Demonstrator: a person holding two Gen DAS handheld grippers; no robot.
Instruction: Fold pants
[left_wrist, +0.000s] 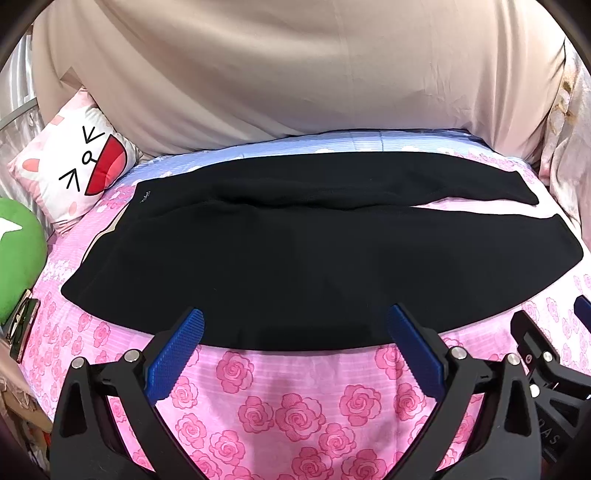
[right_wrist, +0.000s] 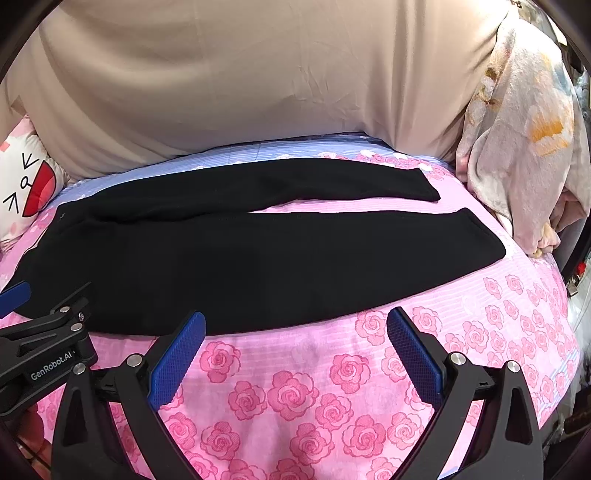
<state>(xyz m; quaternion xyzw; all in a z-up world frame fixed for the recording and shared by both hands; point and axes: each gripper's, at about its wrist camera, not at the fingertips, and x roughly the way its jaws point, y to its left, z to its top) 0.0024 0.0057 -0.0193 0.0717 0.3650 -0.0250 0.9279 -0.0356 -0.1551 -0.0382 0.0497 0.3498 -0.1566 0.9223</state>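
**Black pants (left_wrist: 295, 258) lie flat across a rose-print bed (left_wrist: 288, 406), both grippers poised at the near edge.**

The pants' long axis runs left to right, crosswise to both sets of fingers: waistband at the left, near the cat pillow (left_wrist: 74, 166), and two legs splayed apart toward the right, pink sheet showing between them. The left gripper (left_wrist: 295, 325) has its jaws spread wide and empty, blue tips right at the near hem, roughly mid-garment. The right gripper (right_wrist: 295, 326) is likewise wide open and holds nothing, its left tip at the cloth's edge, its right tip over bare sheet. It sits nearer the leg cuffs; the left gripper is closer to the waist. Bringing one leg over the other looks like the likely first fold, with the cloth just ahead of both.
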